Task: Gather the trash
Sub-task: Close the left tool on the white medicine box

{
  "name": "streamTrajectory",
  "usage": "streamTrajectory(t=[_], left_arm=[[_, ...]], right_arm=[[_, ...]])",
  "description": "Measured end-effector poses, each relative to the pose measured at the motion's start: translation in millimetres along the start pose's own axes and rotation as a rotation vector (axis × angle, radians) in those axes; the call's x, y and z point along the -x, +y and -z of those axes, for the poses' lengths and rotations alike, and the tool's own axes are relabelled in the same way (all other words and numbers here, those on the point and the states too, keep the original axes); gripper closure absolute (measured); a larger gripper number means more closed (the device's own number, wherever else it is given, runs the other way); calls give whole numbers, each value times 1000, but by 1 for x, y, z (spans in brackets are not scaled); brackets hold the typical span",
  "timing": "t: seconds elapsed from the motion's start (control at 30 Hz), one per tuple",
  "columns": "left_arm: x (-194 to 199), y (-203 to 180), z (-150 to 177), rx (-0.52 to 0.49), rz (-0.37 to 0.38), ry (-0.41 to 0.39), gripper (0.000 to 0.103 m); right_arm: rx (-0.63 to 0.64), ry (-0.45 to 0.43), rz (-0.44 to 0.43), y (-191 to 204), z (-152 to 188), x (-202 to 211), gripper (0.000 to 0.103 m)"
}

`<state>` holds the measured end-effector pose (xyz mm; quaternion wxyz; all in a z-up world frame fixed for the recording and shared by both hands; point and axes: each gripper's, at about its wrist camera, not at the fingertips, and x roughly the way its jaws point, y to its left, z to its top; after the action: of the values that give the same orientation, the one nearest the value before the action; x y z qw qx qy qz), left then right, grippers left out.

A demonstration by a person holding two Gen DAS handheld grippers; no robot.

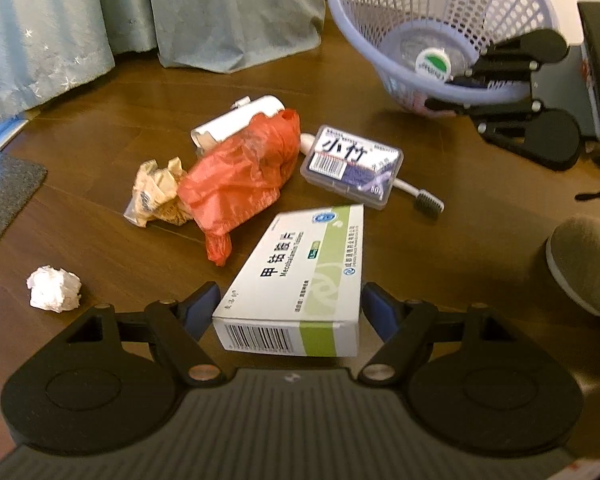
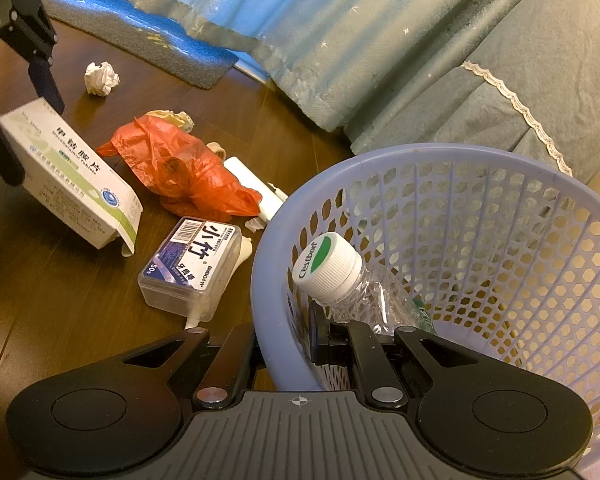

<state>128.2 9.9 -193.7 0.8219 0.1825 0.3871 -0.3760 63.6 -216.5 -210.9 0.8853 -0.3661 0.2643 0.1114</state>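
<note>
Dark wood floor lay littered; our left gripper [image 1: 291,307] clamped the medicine box [image 1: 300,276] (light, crushable card) across its sides, right gripper [image 2: 288,344] fingers pinching the basket [image 2: 440,156] rim.

Dim, warm indoor light; slight blur throughout, fisheye bending and dark vignetting at the edges.
</note>
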Motion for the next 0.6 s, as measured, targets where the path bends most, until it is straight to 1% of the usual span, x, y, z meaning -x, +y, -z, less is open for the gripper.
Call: streamTrajectory(t=[0.13,0.5,0.6], left_arm=[[9,1,-3,10,0,-22,30],[13,0,0,28,11,-34,30],[10,-2,1,15,12,-24,30]], right_arm=[[0,1,0,0,0,0,99],[3,0,0,0,1,0,99],[4,1,-1,1,1,0,99]])
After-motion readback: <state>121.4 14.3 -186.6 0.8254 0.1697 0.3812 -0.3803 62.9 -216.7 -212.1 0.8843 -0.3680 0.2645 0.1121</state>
